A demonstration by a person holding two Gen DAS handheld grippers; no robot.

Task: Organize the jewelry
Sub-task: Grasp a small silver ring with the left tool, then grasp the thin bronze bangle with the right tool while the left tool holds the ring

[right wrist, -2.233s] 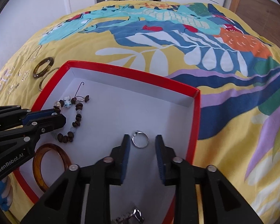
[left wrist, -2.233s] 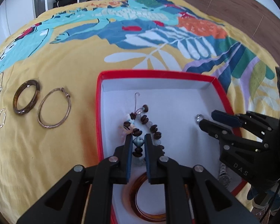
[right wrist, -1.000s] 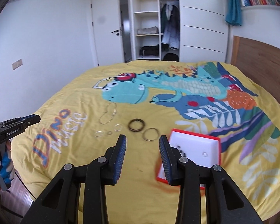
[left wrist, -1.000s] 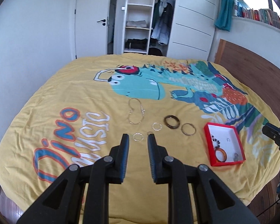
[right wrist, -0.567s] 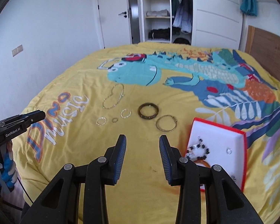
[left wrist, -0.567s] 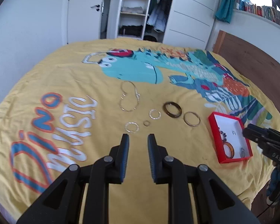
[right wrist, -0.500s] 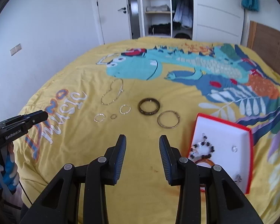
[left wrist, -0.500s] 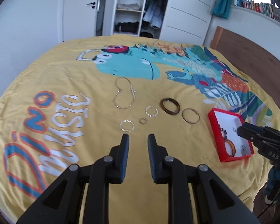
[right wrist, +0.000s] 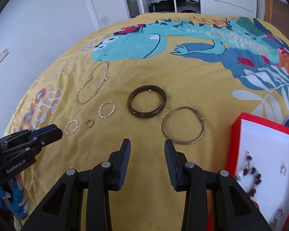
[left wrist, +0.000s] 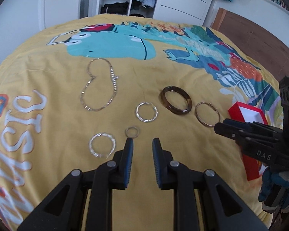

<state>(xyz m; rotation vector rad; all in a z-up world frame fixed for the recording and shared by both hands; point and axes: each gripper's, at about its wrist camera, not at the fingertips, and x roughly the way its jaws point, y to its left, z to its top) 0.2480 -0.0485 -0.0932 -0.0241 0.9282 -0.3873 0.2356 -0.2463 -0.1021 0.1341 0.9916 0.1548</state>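
Left wrist view: yellow dinosaur-print bedspread [left wrist: 48,73] fills the frame, jewelry laid out loose on it. Red box [left wrist: 246,113] with white lining sits at the right edge, partly hidden behind the right gripper [left wrist: 219,126], whose jaw gap can't be read from this side. Silver chain necklace [left wrist: 100,84] lies far left of the group. Dark brown bangle [left wrist: 175,100] is right of centre, thin gold bangle [left wrist: 207,115] just beside it towards the box. Twisted silver hoop [left wrist: 146,112] is in the middle, a second silver hoop [left wrist: 102,144] nearer the camera on the left, and a small ring [left wrist: 132,131] right at the left finger's tip. Left gripper [left wrist: 142,141]: jaws parted a little, nothing between them.

Right wrist view: right gripper [right wrist: 146,143] jaws moderately apart, empty, over bare bedspread just short of the gold bangle. Box holds a beaded bracelet [right wrist: 252,179] and a small silver ring [right wrist: 283,170].
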